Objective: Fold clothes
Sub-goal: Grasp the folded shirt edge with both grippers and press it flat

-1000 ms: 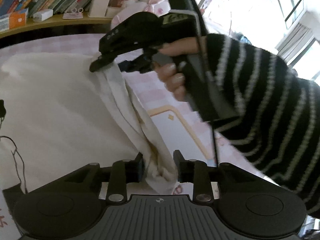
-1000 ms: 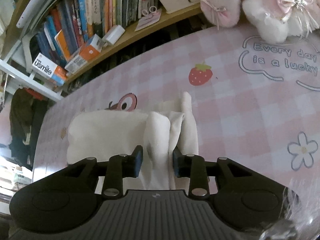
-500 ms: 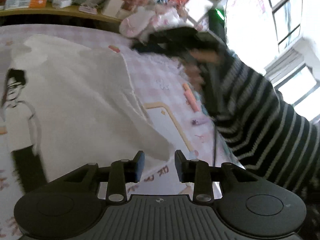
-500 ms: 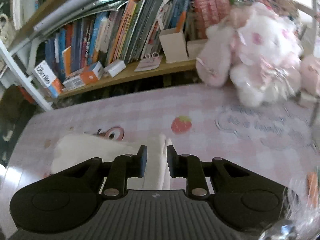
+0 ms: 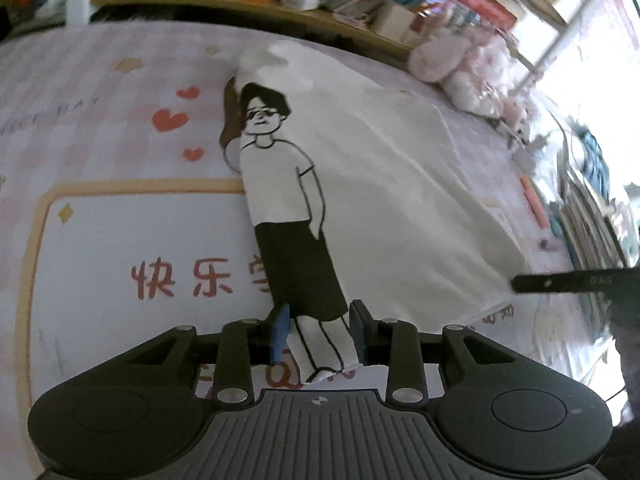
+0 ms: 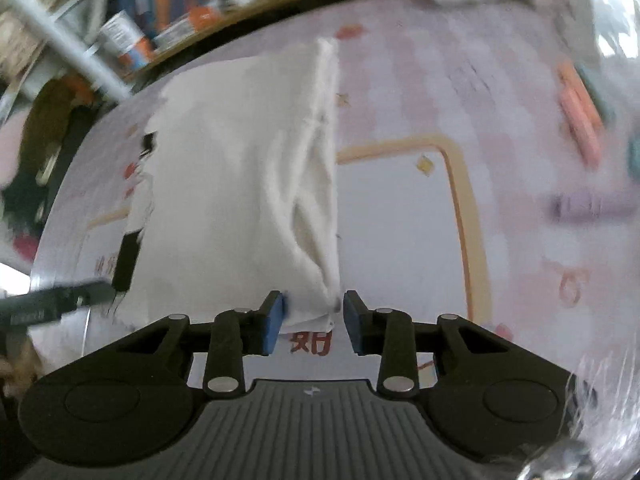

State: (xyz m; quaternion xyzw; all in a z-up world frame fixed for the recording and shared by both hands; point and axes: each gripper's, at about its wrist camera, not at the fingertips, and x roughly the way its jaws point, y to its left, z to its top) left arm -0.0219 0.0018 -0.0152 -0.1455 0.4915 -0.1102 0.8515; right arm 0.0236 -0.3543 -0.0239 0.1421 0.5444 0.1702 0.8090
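Desk (image 5: 100,92) covered in a pink checked mat printed with red hearts, a cream-bordered white panel and red characters. White T-shirt (image 5: 380,184) lies flat on it, folded lengthways, with a black-line drawing of a standing figure along its left edge; the bunched right edge shows in the right wrist view (image 6: 320,184). Pale pink plush toys (image 5: 460,68) sit at the far right of the desk. An orange pen-like item (image 5: 534,200) lies on the mat right of the shirt, well apart from it. Other small items beside it too blurred to identify.
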